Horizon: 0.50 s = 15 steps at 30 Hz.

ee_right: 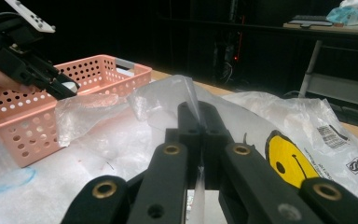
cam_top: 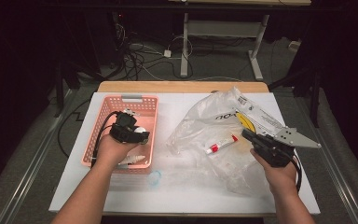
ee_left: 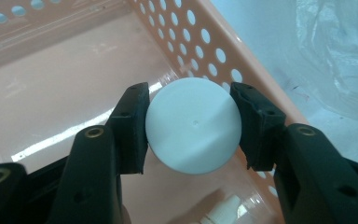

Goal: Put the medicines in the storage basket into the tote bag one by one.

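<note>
While clamped between the left tool (ee_left: 193,126) pads, the white disc (ee_left: 193,126) hangs over the basket (ee_left: 223,60).

This looks like a lab or recording room rather than a home. The surroundings are dark, with black drapes closing in the sides. On the grey carpeted floor (cam_top: 223,65) behind the worktop (cam_top: 182,87) lies a tangle of loose cables (cam_top: 135,56) and a white plug block (cam_top: 167,53). A second desk on a white metal frame (cam_top: 184,42) stands farther back. The worktop itself is a plain wooden board covered with a white foam sheet (cam_top: 186,186), lit from above while the rest of the room stays dim.
</note>
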Each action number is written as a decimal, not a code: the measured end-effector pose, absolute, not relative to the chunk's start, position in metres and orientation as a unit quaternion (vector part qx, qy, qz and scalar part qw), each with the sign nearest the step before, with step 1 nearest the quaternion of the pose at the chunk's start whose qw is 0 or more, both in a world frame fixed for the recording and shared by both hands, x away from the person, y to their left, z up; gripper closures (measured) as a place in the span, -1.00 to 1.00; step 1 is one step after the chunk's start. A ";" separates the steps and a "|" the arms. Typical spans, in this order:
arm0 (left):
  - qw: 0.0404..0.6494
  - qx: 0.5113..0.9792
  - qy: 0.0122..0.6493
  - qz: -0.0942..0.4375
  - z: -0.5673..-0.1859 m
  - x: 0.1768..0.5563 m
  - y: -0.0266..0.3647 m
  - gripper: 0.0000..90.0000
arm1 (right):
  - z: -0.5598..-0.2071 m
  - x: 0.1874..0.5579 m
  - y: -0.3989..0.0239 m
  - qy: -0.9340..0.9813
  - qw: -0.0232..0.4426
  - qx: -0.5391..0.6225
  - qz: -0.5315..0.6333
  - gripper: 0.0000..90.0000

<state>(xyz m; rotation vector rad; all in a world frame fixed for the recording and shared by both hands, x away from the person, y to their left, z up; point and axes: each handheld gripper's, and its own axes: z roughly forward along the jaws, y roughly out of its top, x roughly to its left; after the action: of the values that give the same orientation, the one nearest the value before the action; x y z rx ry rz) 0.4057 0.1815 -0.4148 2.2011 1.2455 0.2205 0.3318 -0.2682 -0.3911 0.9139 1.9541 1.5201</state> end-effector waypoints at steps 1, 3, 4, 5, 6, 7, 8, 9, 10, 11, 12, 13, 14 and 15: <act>0.301 0.825 0.470 0.084 -0.414 0.404 0.182 0.08 | -0.391 0.332 -0.268 0.716 0.248 0.336 0.559 1.00; 0.308 0.823 0.469 0.088 -0.412 0.400 0.185 0.08 | -0.391 0.332 -0.268 0.717 0.248 0.335 0.558 1.00; 0.314 0.821 0.469 0.089 -0.411 0.397 0.186 0.08 | -0.391 0.332 -0.268 0.717 0.248 0.335 0.559 1.00; 0.317 0.820 0.468 0.090 -0.410 0.395 0.187 0.08 | -0.391 0.332 -0.268 0.717 0.248 0.335 0.559 1.00; 0.320 0.819 0.466 0.092 -0.409 0.393 0.188 0.08 | -0.391 0.332 -0.268 0.717 0.248 0.335 0.559 1.00; 0.322 0.819 0.465 0.094 -0.409 0.391 0.189 0.08 | -0.391 0.332 -0.268 0.716 0.248 0.336 0.559 1.00; 0.325 0.818 0.464 0.095 -0.408 0.389 0.190 0.08 | -0.391 0.332 -0.269 0.717 0.247 0.335 0.559 1.00; 0.326 0.819 0.463 0.098 -0.408 0.387 0.190 0.08 | -0.391 0.332 -0.268 0.717 0.247 0.335 0.559 1.00; 0.330 0.816 0.462 0.103 -0.407 0.384 0.191 0.08 | -0.391 0.332 -0.268 0.717 0.247 0.336 0.559 1.00; 0.334 0.815 0.462 0.104 -0.407 0.382 0.192 0.08 | -0.391 0.332 -0.268 0.718 0.248 0.334 0.559 1.00; 0.338 0.813 0.462 0.106 -0.406 0.380 0.193 0.08 | -0.391 0.332 -0.268 0.718 0.248 0.334 0.558 1.00; 0.339 0.813 0.461 0.108 -0.406 0.379 0.193 0.08 | -0.391 0.332 -0.268 0.718 0.247 0.334 0.558 1.00; 0.341 0.813 0.459 0.111 -0.406 0.376 0.193 0.08 | -0.391 0.332 -0.268 0.719 0.247 0.334 0.558 1.00; 0.343 0.813 0.457 0.113 -0.406 0.374 0.193 0.08 | -0.392 0.332 -0.267 0.719 0.246 0.335 0.558 1.00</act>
<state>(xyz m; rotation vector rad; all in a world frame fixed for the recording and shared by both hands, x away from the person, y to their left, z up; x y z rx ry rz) 0.3744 0.1927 -0.4060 2.1132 1.1877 0.2931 0.3316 -0.2673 -0.3916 0.9128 1.9606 1.5214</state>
